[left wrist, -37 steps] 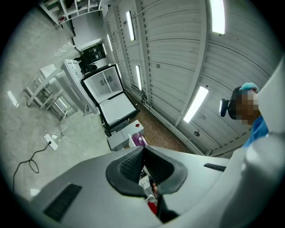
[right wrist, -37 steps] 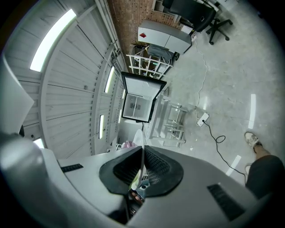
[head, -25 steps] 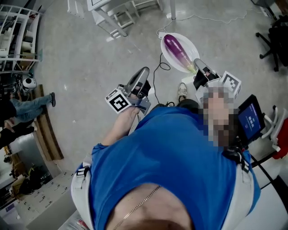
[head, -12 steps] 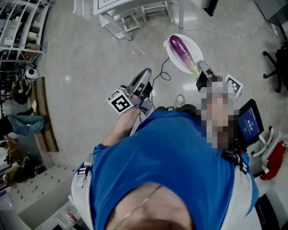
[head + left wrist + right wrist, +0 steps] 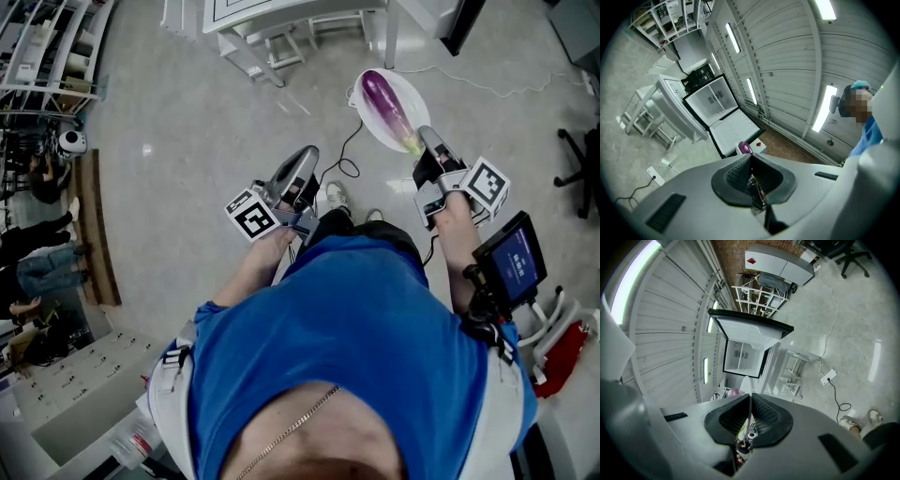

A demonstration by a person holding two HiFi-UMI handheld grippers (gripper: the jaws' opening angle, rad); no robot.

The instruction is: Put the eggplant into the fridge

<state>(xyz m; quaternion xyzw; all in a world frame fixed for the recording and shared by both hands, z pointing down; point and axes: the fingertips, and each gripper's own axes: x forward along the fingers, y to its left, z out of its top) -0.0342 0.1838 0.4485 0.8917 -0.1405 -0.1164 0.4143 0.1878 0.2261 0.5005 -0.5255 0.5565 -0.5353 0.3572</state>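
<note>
Head view shows our right claw (image 5: 427, 139) clenched on the near rim of a white plate (image 5: 367, 117). The eggplant (image 5: 386, 98) lies on the plate just beyond the claw's tips, its long axis running on away from the claw. Our left claw (image 5: 306, 153) is clenched on nothing, off to the side. We judge the open fridge (image 5: 743, 352), ahead of the right claw, to be the goal.

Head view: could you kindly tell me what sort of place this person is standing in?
Probably a workshop or test lab: bare grey concrete floor, white wire storage racks, and ribbed grey metal panelling with strip lights.
</note>
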